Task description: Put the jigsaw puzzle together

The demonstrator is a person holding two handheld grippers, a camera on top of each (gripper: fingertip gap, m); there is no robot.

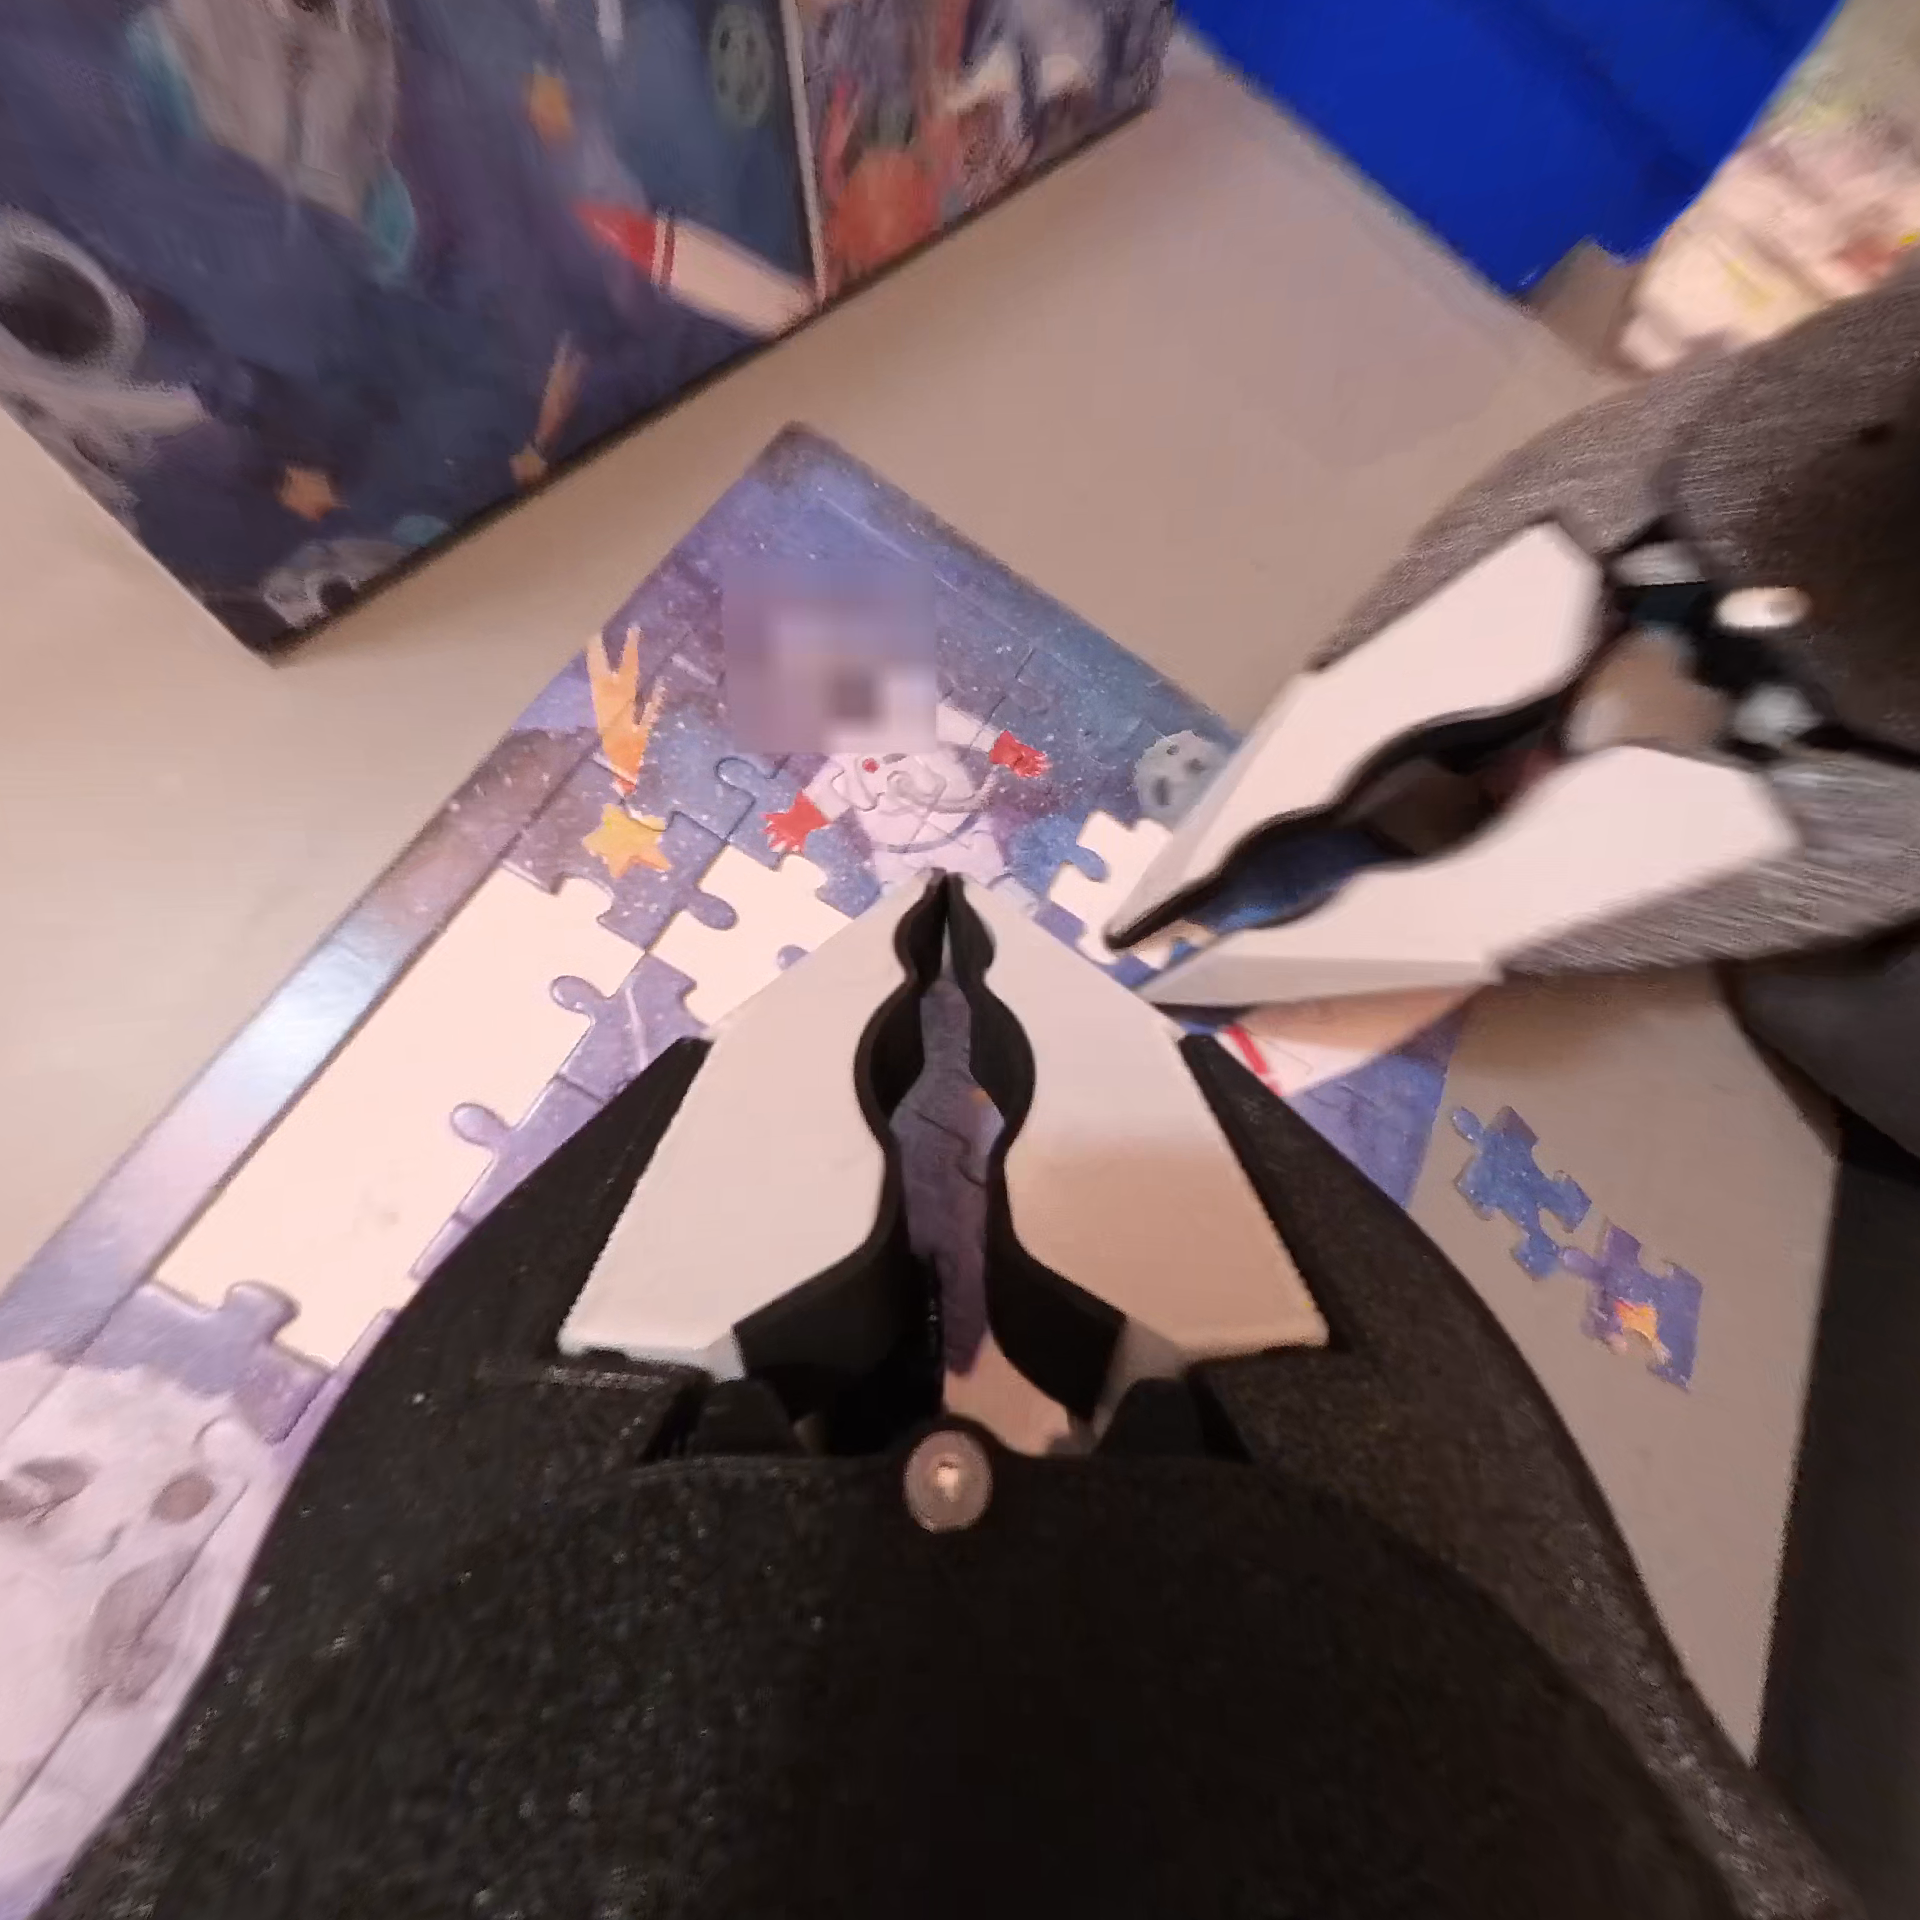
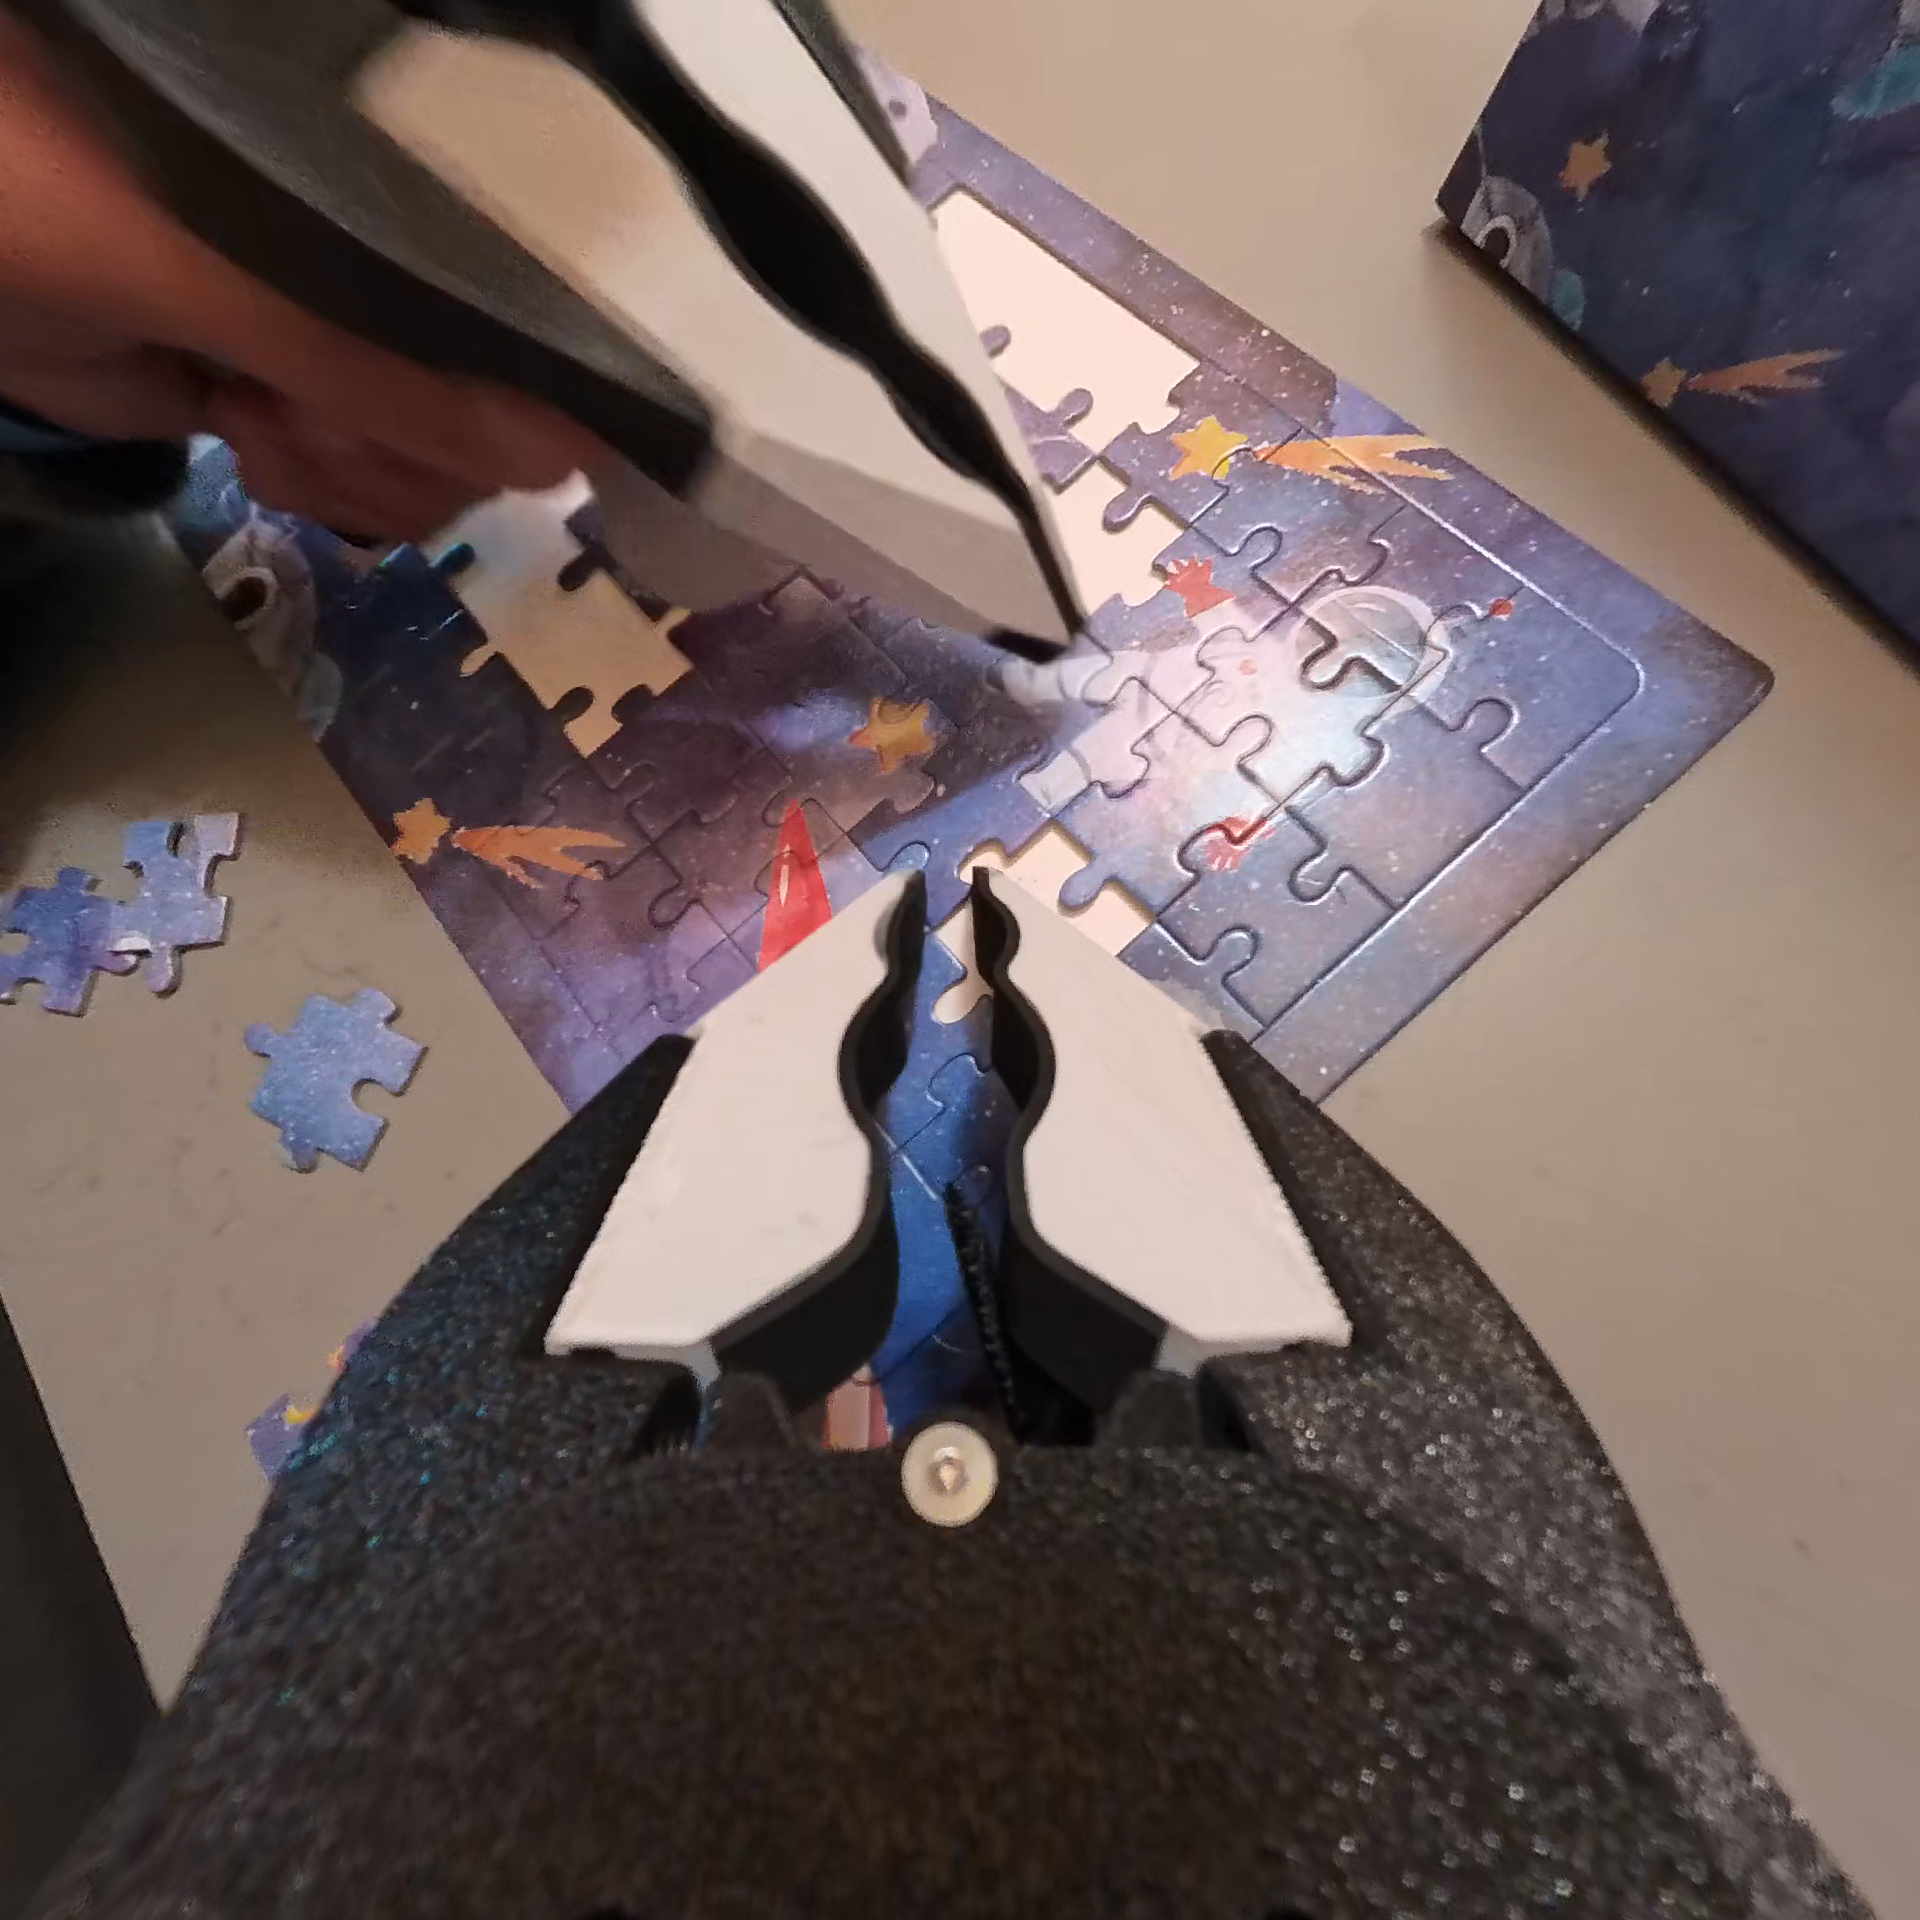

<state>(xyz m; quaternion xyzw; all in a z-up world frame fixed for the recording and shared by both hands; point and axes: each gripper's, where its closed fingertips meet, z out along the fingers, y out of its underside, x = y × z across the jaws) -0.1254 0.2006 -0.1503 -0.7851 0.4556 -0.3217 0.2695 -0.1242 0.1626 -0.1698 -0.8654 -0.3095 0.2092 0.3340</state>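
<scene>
The space-themed jigsaw puzzle (image 1: 343, 966) lies partly filled in its frame, with white empty slots (image 1: 416, 1091). My left gripper (image 1: 945, 883) is shut and empty, its tip down on the puzzle just below the astronaut picture; it also shows in the right wrist view (image 2: 1055, 639). My right gripper (image 2: 948, 904) hovers low over the puzzle (image 2: 1621, 707) at a small empty slot (image 2: 1049, 862). Its jaws stand a narrow gap apart with nothing between the tips. It shows at the right of the left wrist view (image 1: 1117, 940).
Loose blue pieces (image 2: 322, 1070) (image 2: 114, 914) lie on the beige table beside the puzzle; they also show in the left wrist view (image 1: 1517, 1184). The puzzle box (image 1: 364, 312) stands behind the puzzle. A blue bin (image 1: 1455, 104) is farther back. A hand (image 2: 312, 416) holds the left gripper. The gap from one gripper's tips to the other's is roughly 4 cm. The left tips stand about 10 cm off the puzzle (image 2: 1621, 707). The left camera catches it too, in the left wrist view (image 1: 841, 514).
</scene>
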